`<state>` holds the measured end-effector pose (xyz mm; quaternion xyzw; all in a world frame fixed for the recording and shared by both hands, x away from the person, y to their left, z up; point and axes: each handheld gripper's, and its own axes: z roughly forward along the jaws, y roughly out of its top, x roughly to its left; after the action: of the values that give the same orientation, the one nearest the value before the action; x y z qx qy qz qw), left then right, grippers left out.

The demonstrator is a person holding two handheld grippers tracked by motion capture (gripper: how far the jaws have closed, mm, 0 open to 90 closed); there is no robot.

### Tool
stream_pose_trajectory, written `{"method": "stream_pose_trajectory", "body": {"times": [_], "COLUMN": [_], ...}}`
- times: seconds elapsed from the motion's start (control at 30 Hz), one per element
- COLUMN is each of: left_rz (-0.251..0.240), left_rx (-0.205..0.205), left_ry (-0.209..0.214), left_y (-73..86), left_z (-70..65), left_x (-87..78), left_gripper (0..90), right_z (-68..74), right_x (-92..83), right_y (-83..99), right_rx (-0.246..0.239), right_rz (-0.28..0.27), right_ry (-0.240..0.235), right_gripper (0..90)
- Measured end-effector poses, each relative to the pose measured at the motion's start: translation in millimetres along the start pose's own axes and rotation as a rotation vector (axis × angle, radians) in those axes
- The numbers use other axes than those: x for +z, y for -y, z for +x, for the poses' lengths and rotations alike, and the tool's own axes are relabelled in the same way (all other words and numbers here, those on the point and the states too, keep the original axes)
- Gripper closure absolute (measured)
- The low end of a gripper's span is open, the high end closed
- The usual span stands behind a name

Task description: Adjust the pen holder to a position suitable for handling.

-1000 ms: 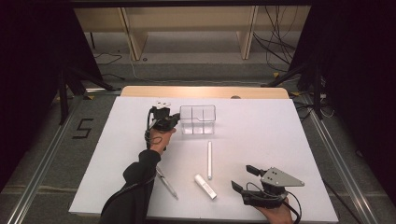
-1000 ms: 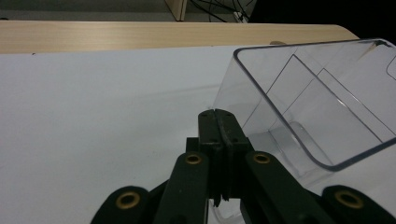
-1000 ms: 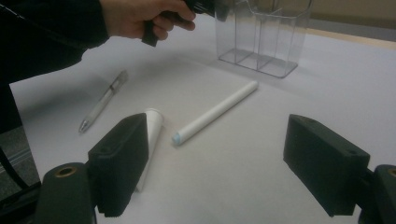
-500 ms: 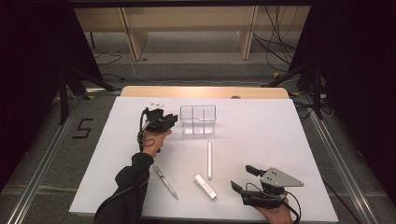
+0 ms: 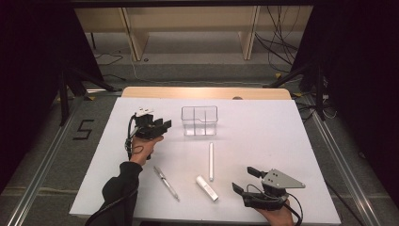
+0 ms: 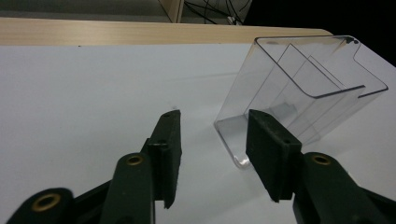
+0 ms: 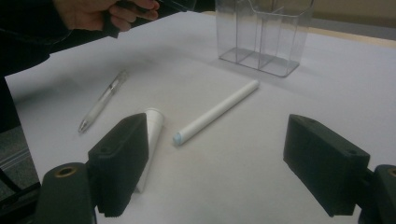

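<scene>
Dim room, black curtains both sides, wooden shelf legs and cable mess at back, "5" taped on floor (image 5: 83, 130) left. White bench (image 5: 282, 136) with wood strip along far edge. Clear organizer (image 5: 199, 120) upright near back middle. Left tongs (image 5: 162, 125) just beside it, been opening, nothing between. Right tongs (image 5: 243, 180) spread wide, empty, near front edge. Pen (image 5: 166, 182), white stick (image 5: 211, 161), small white tube (image 5: 207, 188) lying loose, apart.

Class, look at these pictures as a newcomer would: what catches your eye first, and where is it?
First, the clear plastic organizer, standing upright and empty toward the far side of the white table. Beside it on the left is the left gripper, its jaws apart with nothing between them. Nearer the person lie a long white marker, a short white tube and a clear pen.
</scene>
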<state>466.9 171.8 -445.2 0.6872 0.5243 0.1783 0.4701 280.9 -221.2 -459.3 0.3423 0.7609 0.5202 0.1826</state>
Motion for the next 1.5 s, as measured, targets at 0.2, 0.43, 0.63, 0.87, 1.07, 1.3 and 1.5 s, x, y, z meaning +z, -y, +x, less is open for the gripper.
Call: {"method": "stream_pose_trajectory", "body": {"times": [0.2,0.43,0.63,0.87,1.07,1.3,1.5], "left_rz": [0.032,0.058,0.067,0.072,0.082,0.056,0.024], "left_rx": [0.027,0.048,0.064,0.089,0.107,0.104,0.112], "left_ry": [0.017,0.029,0.036,0.047,0.046,0.074,0.113], "left_y": [7.3,9.7,14.3,14.8,17.0,20.2,22.9], "left_z": [1.6,-5.5,-10.6,-16.1,-19.1,-18.2,-20.4], "left_x": [-12.1,-20.5,-25.2,-33.6,-39.1,-46.6,-53.4], "left_gripper": [43.7,39.2,37.0,35.3,33.6,28.9,26.6], "right_z": [1.5,0.7,1.2,1.4,1.9,6.1,11.0], "right_x": [1.6,-0.4,-0.2,0.3,0.1,1.7,4.7], "right_y": [0.0,-0.2,-0.3,0.1,-0.1,-1.6,-4.2], "right_rx": [-0.001,0.001,0.006,0.004,0.006,0.002,-0.002], "right_rz": [0.003,0.001,0.009,0.015,0.014,0.025,0.035], "right_ry": [0.0,0.003,0.008,0.007,0.009,0.005,-0.004], "right_gripper": [23.1,23.2,23.1,23.1,23.2,23.1,23.2]}}
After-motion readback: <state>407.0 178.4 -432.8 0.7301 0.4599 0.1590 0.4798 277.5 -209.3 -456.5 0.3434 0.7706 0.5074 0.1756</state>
